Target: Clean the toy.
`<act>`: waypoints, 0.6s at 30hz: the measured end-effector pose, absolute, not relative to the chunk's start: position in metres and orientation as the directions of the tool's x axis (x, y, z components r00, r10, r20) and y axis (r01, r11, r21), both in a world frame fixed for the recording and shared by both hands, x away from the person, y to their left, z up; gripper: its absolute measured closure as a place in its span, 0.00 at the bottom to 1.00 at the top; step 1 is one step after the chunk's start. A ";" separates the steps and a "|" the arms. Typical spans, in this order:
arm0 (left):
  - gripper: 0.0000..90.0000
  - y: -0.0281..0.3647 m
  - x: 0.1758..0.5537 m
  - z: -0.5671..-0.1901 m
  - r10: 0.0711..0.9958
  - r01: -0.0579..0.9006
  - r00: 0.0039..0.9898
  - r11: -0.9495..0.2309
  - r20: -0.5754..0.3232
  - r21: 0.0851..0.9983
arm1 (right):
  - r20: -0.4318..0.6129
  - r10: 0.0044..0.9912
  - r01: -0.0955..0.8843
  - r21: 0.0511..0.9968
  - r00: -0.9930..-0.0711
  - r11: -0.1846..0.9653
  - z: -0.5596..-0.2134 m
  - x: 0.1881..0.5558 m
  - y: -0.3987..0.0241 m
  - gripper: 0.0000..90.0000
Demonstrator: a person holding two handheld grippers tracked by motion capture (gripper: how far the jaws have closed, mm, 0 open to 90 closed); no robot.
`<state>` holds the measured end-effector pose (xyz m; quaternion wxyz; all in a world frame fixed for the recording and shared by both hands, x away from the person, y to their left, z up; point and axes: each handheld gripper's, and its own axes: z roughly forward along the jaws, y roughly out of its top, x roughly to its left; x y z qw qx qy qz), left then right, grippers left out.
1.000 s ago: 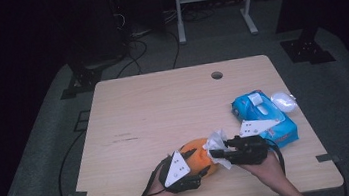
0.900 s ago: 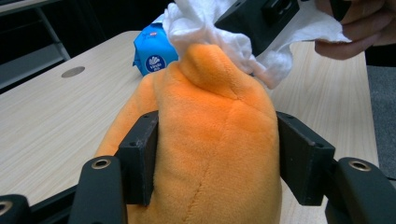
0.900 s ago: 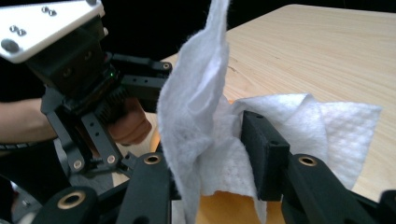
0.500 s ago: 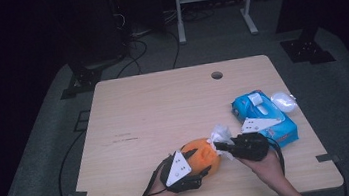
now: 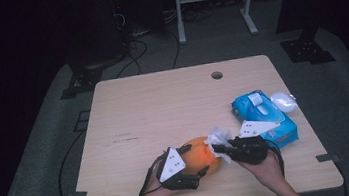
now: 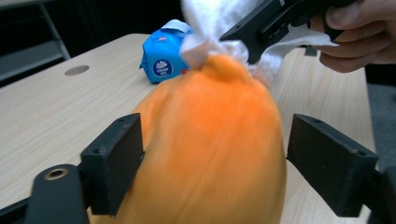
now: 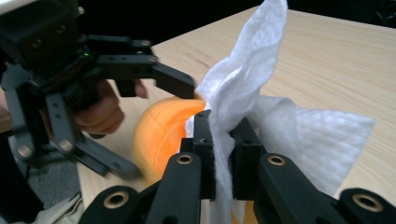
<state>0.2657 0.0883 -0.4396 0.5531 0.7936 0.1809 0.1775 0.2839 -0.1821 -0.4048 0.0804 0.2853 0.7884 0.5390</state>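
A round orange object (image 5: 200,154) sits near the table's front edge, between the jaws of my left gripper (image 5: 197,159), which is shut on it. In the left gripper view the orange object (image 6: 210,140) bulges between the two black pads (image 6: 116,163). My right gripper (image 5: 217,148) is shut on a white wipe (image 5: 217,137) and holds it against the orange object's right upper side. The right gripper view has the wipe (image 7: 247,84) pinched between my right gripper's jaws (image 7: 223,140), with the orange object (image 7: 163,126) just behind it.
A blue pack of wipes (image 5: 265,117) lies right of my hands, with a clear round lid (image 5: 284,102) beside it. The wooden table (image 5: 163,104) has a cable hole (image 5: 217,75) near its far edge. A metal stand and cables sit on the dark floor beyond.
The right gripper has drawn the wipe across the orange object, from its near right side up toward its top. The left gripper has kept its hold with little movement.
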 end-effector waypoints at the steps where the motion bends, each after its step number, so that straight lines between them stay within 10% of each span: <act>1: 0.16 0.091 0.269 -0.441 0.481 0.116 0.874 -0.325 0.059 0.939 | 0.185 0.540 0.366 0.896 -0.821 0.250 -0.405 0.285 -0.184 0.92; 5: 0.18 0.087 0.272 -0.449 0.494 0.102 0.863 -0.376 0.106 0.921 | 0.187 0.549 0.369 0.897 -0.815 0.243 -0.407 0.288 -0.185 0.92; 10: 0.45 0.084 0.267 -0.437 0.535 0.114 0.837 -0.373 0.113 0.921 | 0.160 0.521 0.325 0.914 -0.838 0.242 -0.394 0.279 -0.185 0.92; 18: 0.44 0.084 0.265 -0.431 0.504 0.149 0.862 -0.351 0.052 0.925 | 0.154 0.501 0.320 0.909 -0.852 0.265 -0.396 0.279 -0.179 0.92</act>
